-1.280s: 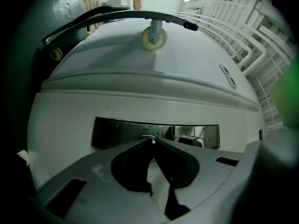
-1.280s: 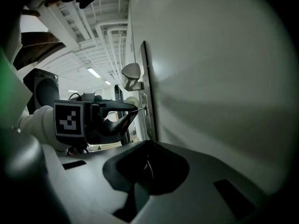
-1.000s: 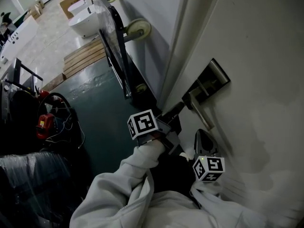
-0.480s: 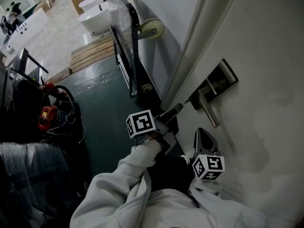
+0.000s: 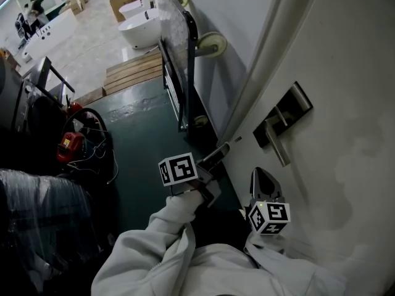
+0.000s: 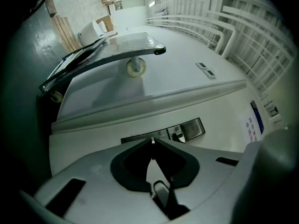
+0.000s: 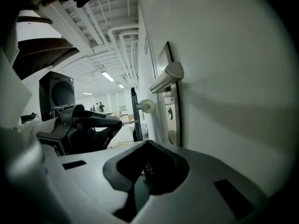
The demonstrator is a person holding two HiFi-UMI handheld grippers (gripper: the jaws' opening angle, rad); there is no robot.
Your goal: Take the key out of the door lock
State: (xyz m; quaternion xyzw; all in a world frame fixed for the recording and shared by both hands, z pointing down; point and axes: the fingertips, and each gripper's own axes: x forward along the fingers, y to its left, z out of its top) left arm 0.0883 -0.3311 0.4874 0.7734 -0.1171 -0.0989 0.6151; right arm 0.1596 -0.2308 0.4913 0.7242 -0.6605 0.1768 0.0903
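A white door (image 5: 345, 73) is filling the right side of the head view, standing over a dark green floor (image 5: 142, 140). On the door, a metal lock plate (image 5: 290, 106) is carrying a lever handle (image 5: 279, 145). The left tool (image 5: 223, 148) is hanging clear of the plate. Its jaws are pinching a thin silver key (image 6: 152, 142) at their very tips, so the key is already out of the lock. The right tool (image 5: 264, 179) is waiting beside the door, jaws together, nothing plainly between them. That shallow pinch is looking risky — a wrist roll or loosened squeeze could drop the key to the floor.
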